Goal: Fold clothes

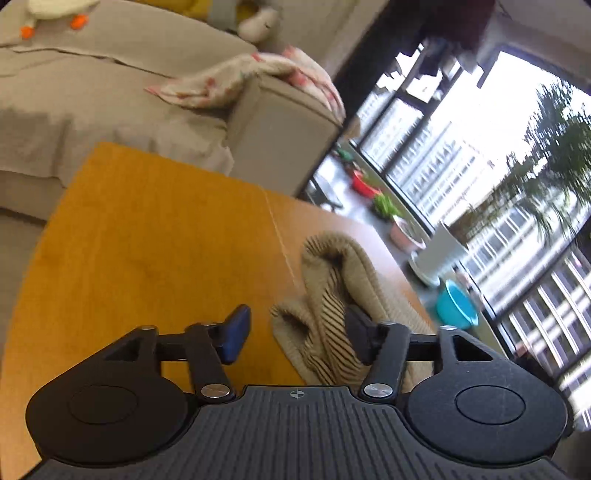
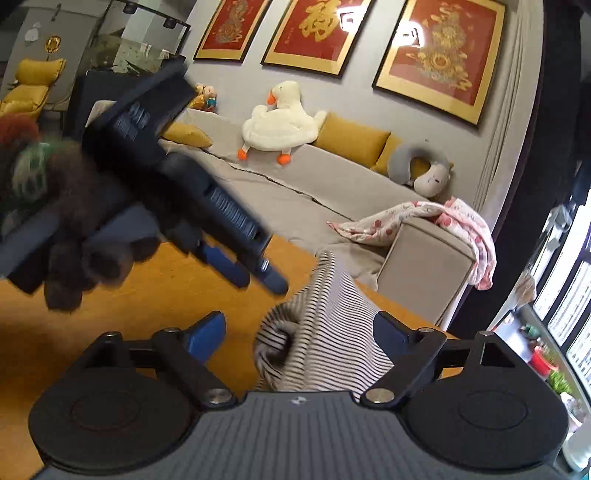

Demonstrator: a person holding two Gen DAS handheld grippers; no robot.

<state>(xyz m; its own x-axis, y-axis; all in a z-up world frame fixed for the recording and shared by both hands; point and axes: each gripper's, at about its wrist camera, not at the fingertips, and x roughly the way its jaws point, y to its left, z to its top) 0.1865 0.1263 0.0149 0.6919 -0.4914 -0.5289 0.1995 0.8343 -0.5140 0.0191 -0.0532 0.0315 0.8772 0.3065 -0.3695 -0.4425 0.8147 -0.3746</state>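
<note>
Jaws of the left gripper [image 1: 295, 332] and right gripper [image 2: 299, 338] stand wide, gripping nothing. The striped garment [image 2: 325, 332] lies bunched on the worktop [image 1: 147, 240] between them; folding appears unfinished.

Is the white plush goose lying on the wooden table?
No, the white plush goose sits on the grey sofa against its backrest.

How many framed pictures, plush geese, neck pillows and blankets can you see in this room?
Framed pictures: 3
Plush goose: 1
Neck pillow: 1
Blanket: 1
Total: 6
</note>
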